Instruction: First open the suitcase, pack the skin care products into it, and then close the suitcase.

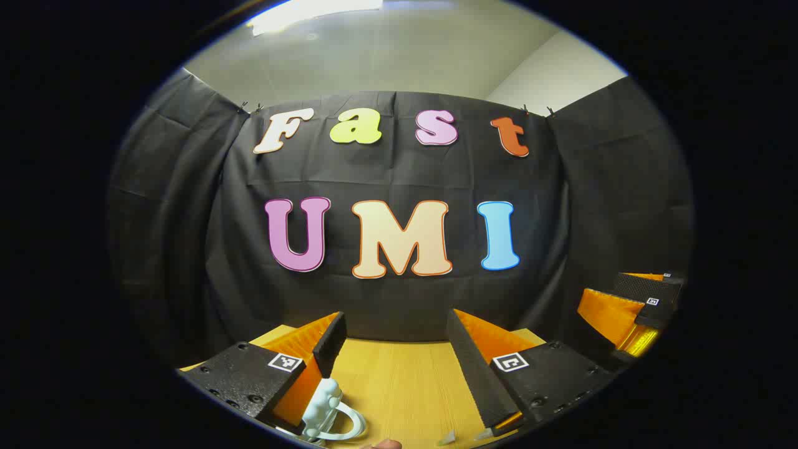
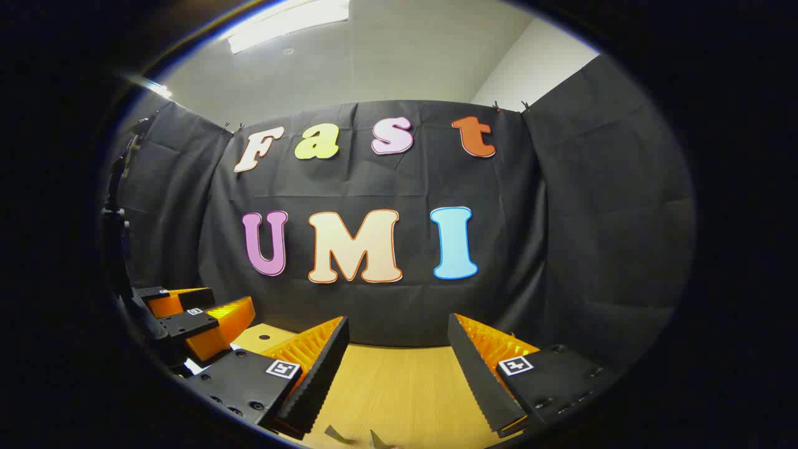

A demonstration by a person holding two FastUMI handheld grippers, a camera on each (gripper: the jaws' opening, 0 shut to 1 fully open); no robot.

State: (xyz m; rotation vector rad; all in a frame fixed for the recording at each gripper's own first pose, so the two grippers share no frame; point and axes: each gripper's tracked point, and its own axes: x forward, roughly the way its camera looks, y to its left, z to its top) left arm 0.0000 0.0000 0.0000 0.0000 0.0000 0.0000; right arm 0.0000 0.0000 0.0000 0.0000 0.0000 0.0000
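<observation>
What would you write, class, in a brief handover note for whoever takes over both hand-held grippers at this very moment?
Left hand-held gripper: open, holding nothing, raised over the wooden table.
Right hand-held gripper: open, holding nothing, also above the table.
A pale blue handled item lies by the left gripper's fingers; what it is cannot be told.
Suitcase and skin care products: not located from here.
Done: nothing evident.
Left: open suitcase, pack products, close it.

The table [image 1: 405, 380] looks like light wood with a fine grain and a matt finish. The wall [image 2: 592, 206] is matt cloth with creases. The pale object [image 1: 324, 405] looks like smooth, glossy plastic.
</observation>
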